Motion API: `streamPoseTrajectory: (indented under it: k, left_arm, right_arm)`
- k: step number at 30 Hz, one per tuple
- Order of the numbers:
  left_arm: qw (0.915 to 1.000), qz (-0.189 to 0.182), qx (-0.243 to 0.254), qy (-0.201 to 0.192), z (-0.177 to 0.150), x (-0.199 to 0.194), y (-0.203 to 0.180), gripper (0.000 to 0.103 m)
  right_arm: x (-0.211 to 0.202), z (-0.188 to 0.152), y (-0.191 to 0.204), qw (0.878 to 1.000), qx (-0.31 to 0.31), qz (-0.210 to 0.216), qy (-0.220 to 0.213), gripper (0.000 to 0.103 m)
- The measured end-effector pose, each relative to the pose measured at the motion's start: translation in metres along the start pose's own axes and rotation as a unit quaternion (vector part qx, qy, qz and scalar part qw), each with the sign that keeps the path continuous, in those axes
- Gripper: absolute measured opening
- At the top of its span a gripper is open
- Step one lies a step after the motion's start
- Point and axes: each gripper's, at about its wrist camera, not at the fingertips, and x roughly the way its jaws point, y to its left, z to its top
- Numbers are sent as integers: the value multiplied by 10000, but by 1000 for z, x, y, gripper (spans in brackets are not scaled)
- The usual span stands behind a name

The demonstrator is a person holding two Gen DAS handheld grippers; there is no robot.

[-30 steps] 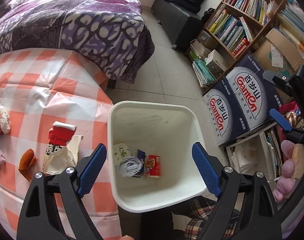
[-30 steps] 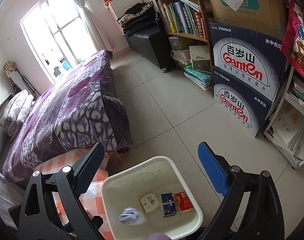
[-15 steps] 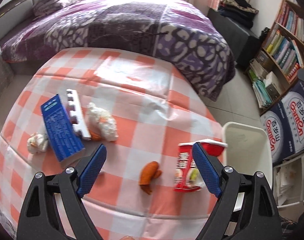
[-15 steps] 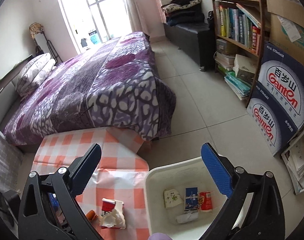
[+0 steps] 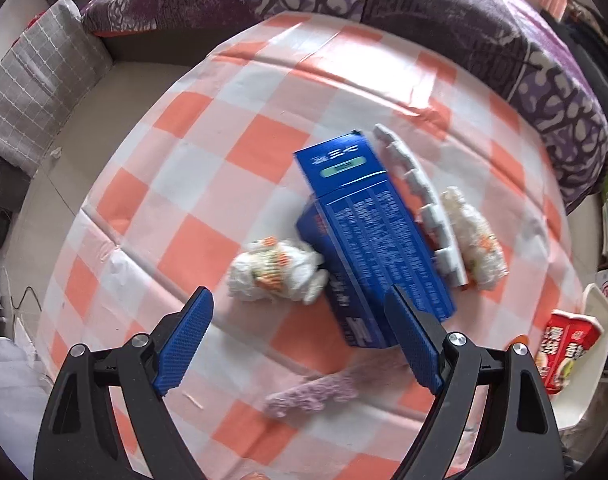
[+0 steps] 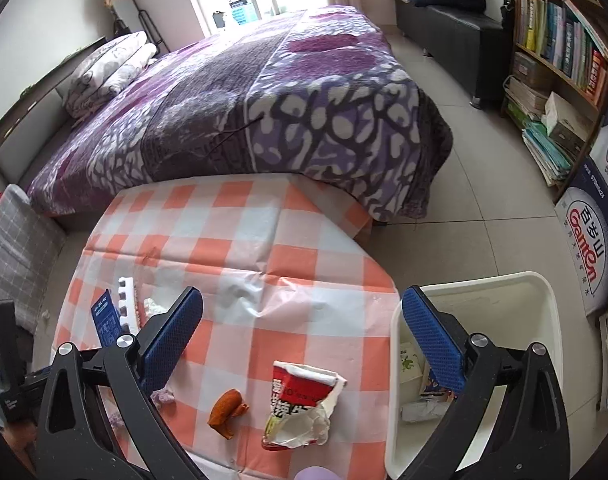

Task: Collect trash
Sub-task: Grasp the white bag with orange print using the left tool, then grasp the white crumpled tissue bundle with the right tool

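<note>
Both claws gape wide, empty. Around the blue box: two tissue wads, one left, one right beyond one white tray. The purple scrap below is blurred; the red cup is cut off.

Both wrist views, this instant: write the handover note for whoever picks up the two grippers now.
Left gripper: open, empty, over the crumpled tissue wad beside the blue box.
Right gripper: open, empty, above the torn red wrapper and orange scrap.
Done: some trash lies in the white bin at the table's edge.
Left: wads, box, white strip, wrapper, scrap, purple piece.
</note>
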Motion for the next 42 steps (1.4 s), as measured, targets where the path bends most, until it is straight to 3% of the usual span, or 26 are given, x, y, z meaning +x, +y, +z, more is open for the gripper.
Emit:
streamPoseTrajectory:
  k: [5, 13, 18, 19, 23, 30, 35, 38, 39, 42]
  left_arm:
    - [9986, -160, -412, 290, 1, 23, 31, 85]
    - [9963, -269, -693, 441, 8, 48, 41, 83]
    - [9968, -223, -702, 326, 7, 58, 47, 61]
    - [9974, -223, -637, 253, 7, 57, 47, 48]
    - [9978, -223, -613, 104, 5, 48, 54, 42]
    - [9962, -406, -751, -189, 4, 18, 64, 42]
    - [9945, -573, -832, -281, 0, 2, 66, 42]
    - [9942, -576, -855, -293, -1, -3, 64, 42]
    - [9941, -577, -861, -306, 0, -4, 64, 42]
    - [9932, -596, -929, -367, 1, -6, 66, 42]
  right_arm:
    - [15, -5, 28, 9994, -190, 134, 250, 96]
    - [47, -12, 61, 9970, -418, 224, 617, 96]
    - [74, -19, 77, 9934, -654, 291, 897, 96]
    - [78, -21, 81, 9924, -731, 309, 943, 96]
    - [100, -31, 101, 9865, -1035, 441, 1193, 95]
    - [126, -41, 121, 9824, -1158, 535, 1366, 72]
    - [136, -47, 132, 9792, -1184, 758, 1465, 60]
    - [137, -51, 139, 9764, -1224, 921, 1522, 44]
    - [138, -53, 141, 9753, -1215, 986, 1561, 33]
    - [133, -54, 145, 9775, -1244, 908, 1442, 28]
